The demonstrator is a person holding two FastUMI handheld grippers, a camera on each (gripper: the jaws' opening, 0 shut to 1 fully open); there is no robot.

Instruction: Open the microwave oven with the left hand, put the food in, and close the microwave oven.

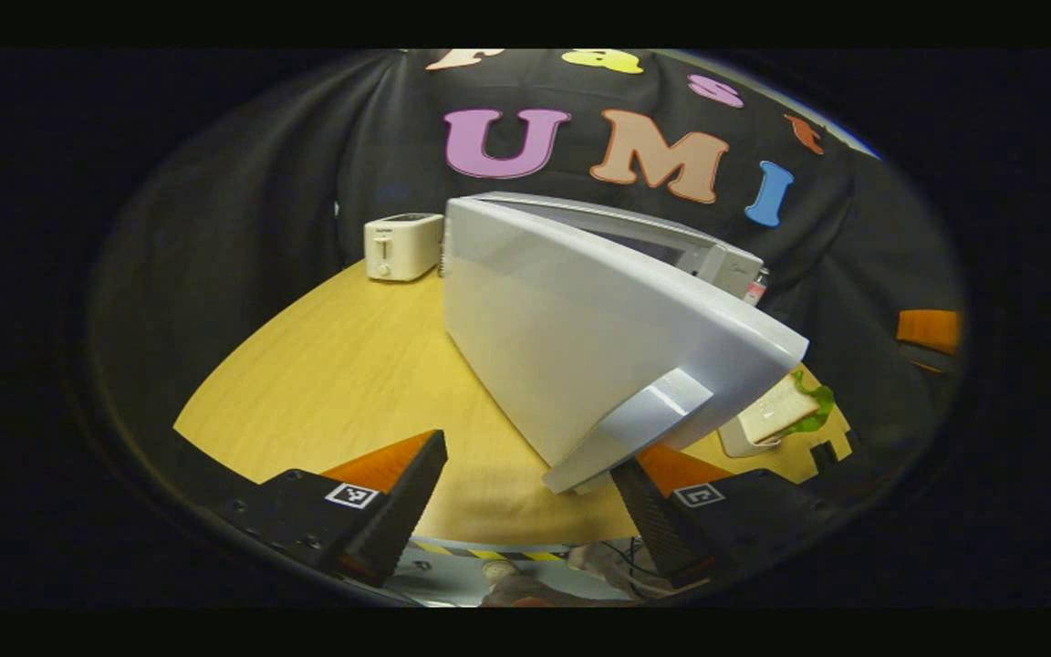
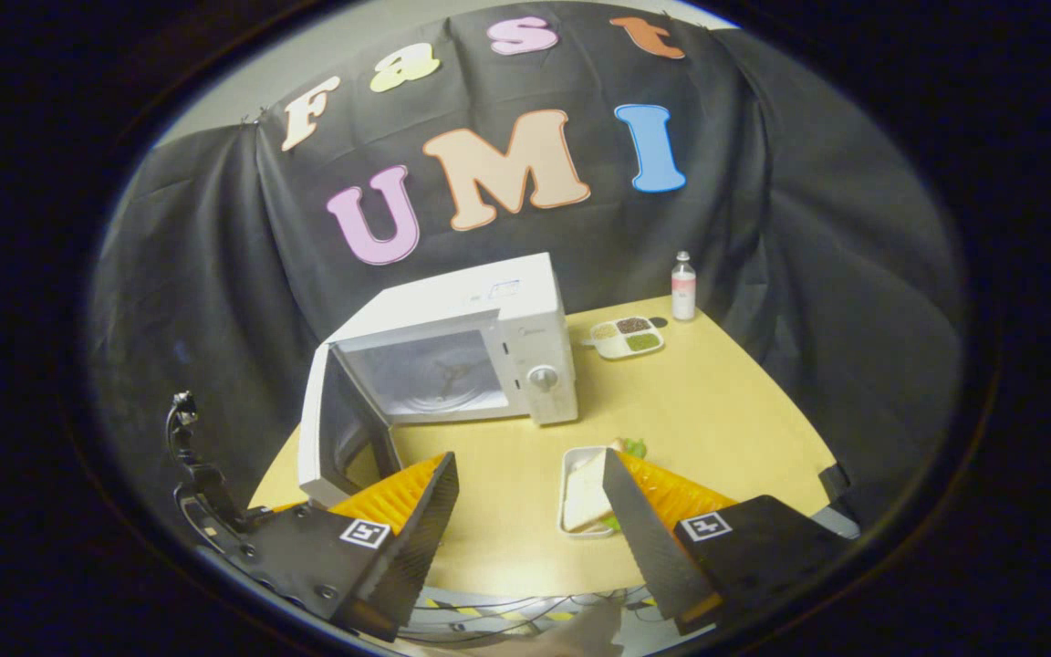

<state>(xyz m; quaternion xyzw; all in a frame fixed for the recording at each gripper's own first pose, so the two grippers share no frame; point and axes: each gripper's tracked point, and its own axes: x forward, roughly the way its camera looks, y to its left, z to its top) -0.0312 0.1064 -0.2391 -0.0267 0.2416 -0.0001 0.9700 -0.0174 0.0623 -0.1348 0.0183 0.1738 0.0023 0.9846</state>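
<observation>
The white microwave (image 2: 489, 310) stands mid-table with its door (image 2: 314, 438) swung wide open to the left, and its cavity (image 2: 434, 374) holds nothing. In the left gripper view the door (image 1: 571, 338) looms close. Its handle (image 1: 644, 424) ends just inside my left gripper (image 1: 530, 474), beside the right-hand finger (image 1: 639, 497). That gripper is open and its other finger stands well apart from the handle. The food, a sandwich with lettuce (image 2: 585, 488) on a white plate (image 2: 567, 461), lies in front of the microwave. It is seen past the door's edge as well, the sandwich (image 1: 785, 409). My right gripper (image 2: 530, 497) hovers open just before the plate.
A white toaster (image 1: 402, 245) sits at the table's back, left of the microwave. A small compartment tray (image 2: 626, 336) and a bottle (image 2: 683, 287) stand to the microwave's right. The wooden table (image 2: 726, 411) has bare room on its right side. Cables run below the front edge.
</observation>
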